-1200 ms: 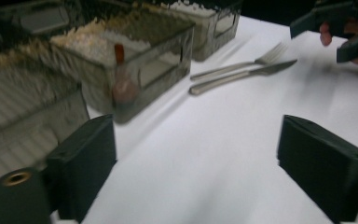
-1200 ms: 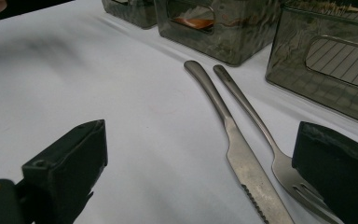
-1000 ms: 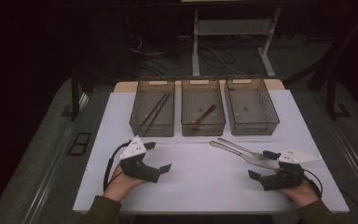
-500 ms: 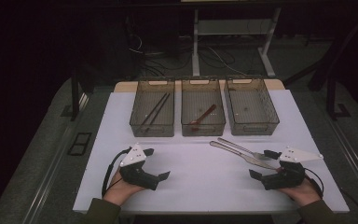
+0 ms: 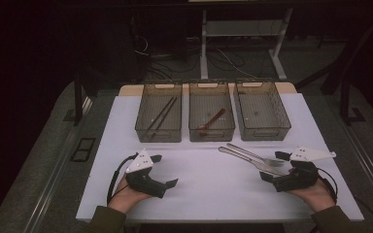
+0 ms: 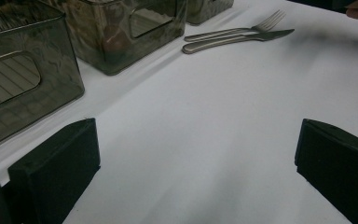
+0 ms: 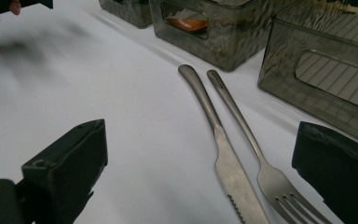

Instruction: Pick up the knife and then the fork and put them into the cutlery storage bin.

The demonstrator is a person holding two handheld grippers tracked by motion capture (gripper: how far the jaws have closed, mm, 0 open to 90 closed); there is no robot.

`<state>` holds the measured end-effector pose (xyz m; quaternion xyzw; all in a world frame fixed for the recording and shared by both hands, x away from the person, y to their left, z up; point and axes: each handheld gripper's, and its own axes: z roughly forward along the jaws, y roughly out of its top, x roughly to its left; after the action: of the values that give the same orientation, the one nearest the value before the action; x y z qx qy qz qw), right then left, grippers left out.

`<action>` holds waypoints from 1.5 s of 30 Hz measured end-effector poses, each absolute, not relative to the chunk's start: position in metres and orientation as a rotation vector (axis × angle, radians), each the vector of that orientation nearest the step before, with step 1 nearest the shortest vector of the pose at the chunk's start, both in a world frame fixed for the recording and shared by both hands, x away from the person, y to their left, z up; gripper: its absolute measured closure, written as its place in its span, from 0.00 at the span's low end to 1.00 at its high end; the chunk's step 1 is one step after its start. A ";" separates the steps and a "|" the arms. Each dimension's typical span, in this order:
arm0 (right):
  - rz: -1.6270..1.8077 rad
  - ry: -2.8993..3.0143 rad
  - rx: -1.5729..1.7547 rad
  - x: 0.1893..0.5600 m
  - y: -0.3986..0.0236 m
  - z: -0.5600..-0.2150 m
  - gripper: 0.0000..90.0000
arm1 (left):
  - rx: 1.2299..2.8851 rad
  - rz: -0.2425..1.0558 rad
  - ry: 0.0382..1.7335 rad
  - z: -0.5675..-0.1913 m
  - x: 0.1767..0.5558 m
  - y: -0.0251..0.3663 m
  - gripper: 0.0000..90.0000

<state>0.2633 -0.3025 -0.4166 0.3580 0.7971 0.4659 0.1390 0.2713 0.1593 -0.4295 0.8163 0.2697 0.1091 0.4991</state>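
Both grippers sit low at the near edge of the white table top (image 5: 213,194), each in a hand. The right black hand-held gripper (image 5: 273,167) has its jaws spread wide with nothing between them, and the silver metal table knife (image 7: 223,158) and silver metal fork (image 7: 261,163) lie flat right in front of it, side by side, just about touching. Their business ends point back at the gripper, the handles running away from it toward the bins. The left black hand-held gripper (image 5: 166,171) is wide open too, holding nothing, bare table between its jaws; the knife and fork are well off to its right.

Past both grippers there's a row of three smoky transparent plastic bins (image 5: 211,127). The one ahead of the left gripper has dark chopsticks (image 5: 159,117) in it, the middle one a reddish spoon (image 5: 211,121). The bin ahead of the right gripper is hard to judge.
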 end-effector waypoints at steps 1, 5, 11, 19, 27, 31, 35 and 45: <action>1.334 2.310 1.042 0.264 -0.302 -0.416 0.03 | 1.976 0.259 0.647 -0.430 0.271 0.159 0.00; 1.339 2.364 1.006 0.269 -0.300 -0.414 0.16 | 1.970 0.257 0.642 -0.429 0.271 0.159 0.00; 1.307 2.408 0.975 0.279 -0.295 -0.407 0.22 | 1.965 0.244 0.643 -0.429 0.271 0.158 0.00; 1.262 2.469 0.946 0.299 -0.293 -0.398 0.30 | 1.967 0.232 0.647 -0.429 0.270 0.158 0.00; 1.159 2.543 0.934 0.320 -0.286 -0.395 0.33 | 1.979 0.234 0.640 -0.430 0.270 0.158 0.00; 1.134 2.566 0.924 0.328 -0.282 -0.395 0.34 | 1.976 0.235 0.645 -0.430 0.270 0.159 0.00; 1.098 2.588 0.904 0.336 -0.279 -0.394 0.38 | 1.974 0.237 0.647 -0.430 0.270 0.159 0.00; 0.957 2.674 0.915 0.356 -0.273 -0.396 0.47 | 1.972 0.234 0.650 -0.431 0.271 0.158 0.00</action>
<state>0.3563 -0.2732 -0.3956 0.3056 0.8934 0.3198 0.0786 0.2710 0.1582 -0.4309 0.8163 0.2689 0.0967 0.5020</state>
